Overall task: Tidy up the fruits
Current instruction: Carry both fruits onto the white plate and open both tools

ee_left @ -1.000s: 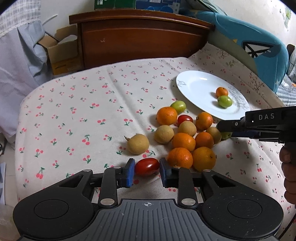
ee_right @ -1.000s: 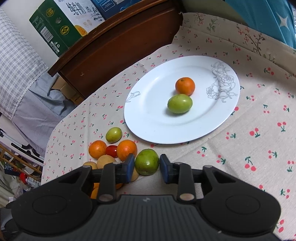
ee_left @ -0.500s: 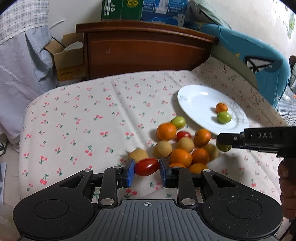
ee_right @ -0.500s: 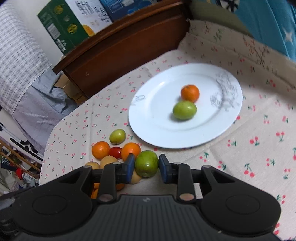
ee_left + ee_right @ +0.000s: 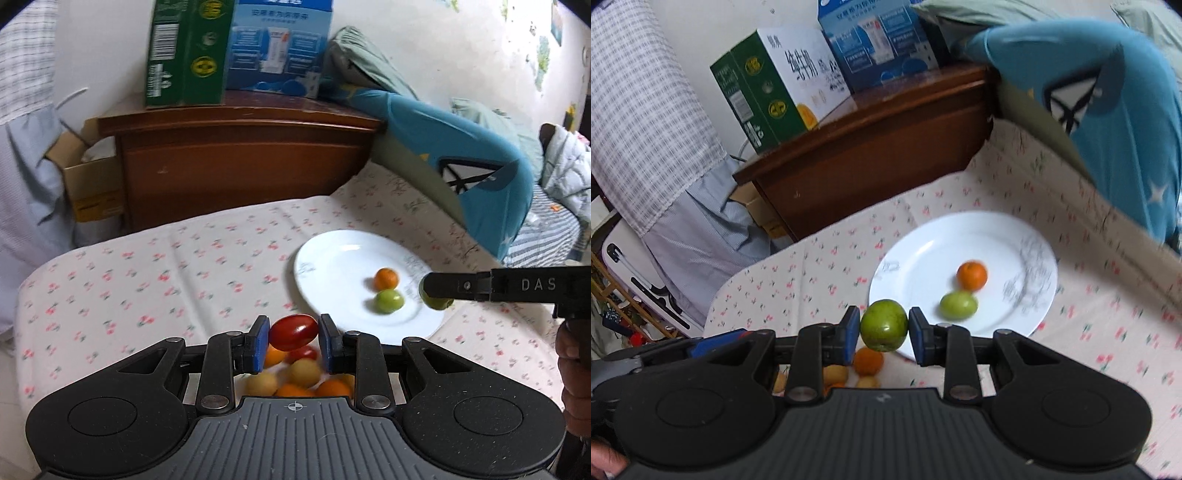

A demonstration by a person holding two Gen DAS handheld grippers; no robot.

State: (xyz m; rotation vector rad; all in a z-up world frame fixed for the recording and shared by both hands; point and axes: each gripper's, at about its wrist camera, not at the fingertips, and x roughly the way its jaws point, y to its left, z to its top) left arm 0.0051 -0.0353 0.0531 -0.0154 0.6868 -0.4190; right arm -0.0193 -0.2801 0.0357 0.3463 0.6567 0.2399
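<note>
Both lifted off the cloth: left gripper (image 5: 291, 345) still clamps oval red tomato (image 5: 293, 332), right gripper (image 5: 884, 332) round green fruit (image 5: 884, 325).

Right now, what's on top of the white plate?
On the white plate lie one small orange and one green fruit, side by side. The plate's near edge is covered by the right claw, so that part is unseen.
</note>
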